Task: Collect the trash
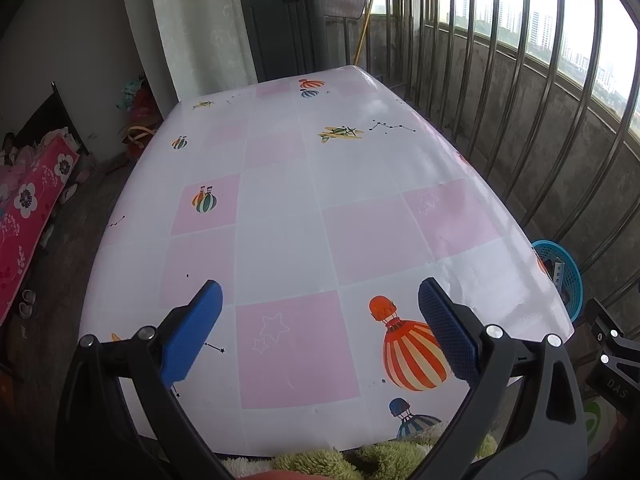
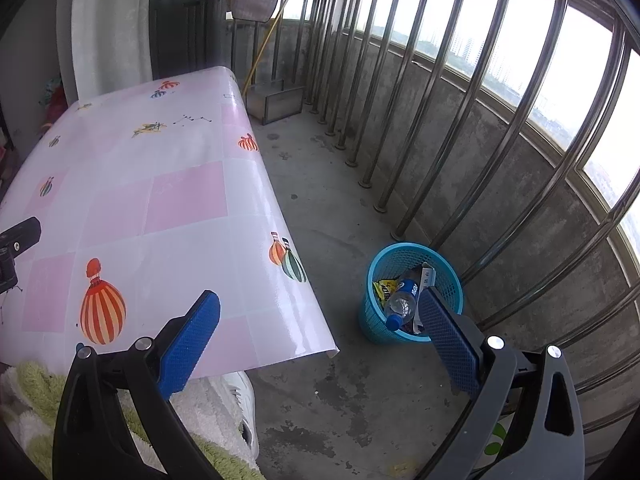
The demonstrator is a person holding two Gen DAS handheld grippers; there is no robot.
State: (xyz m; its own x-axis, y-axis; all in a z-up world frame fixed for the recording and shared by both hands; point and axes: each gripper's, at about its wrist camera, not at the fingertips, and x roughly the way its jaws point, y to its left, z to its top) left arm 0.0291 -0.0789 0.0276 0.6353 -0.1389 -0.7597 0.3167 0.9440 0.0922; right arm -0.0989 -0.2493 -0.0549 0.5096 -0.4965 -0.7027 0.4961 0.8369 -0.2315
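Note:
A blue mesh waste basket stands on the concrete floor to the right of the table; it holds a clear plastic bottle with a blue cap, a yellow wrapper and a white carton. Its rim peeks past the table's right edge in the left wrist view. My left gripper hovers open over the table's near end, nothing between its blue pads. My right gripper is open too, above the floor between table corner and basket. The table top shows no loose trash.
The table wears a glossy pink-and-white cloth printed with balloons. A metal railing on a concrete wall runs along the right. A green-and-white fluffy garment lies at the table's near edge. A metal box sits at the far end.

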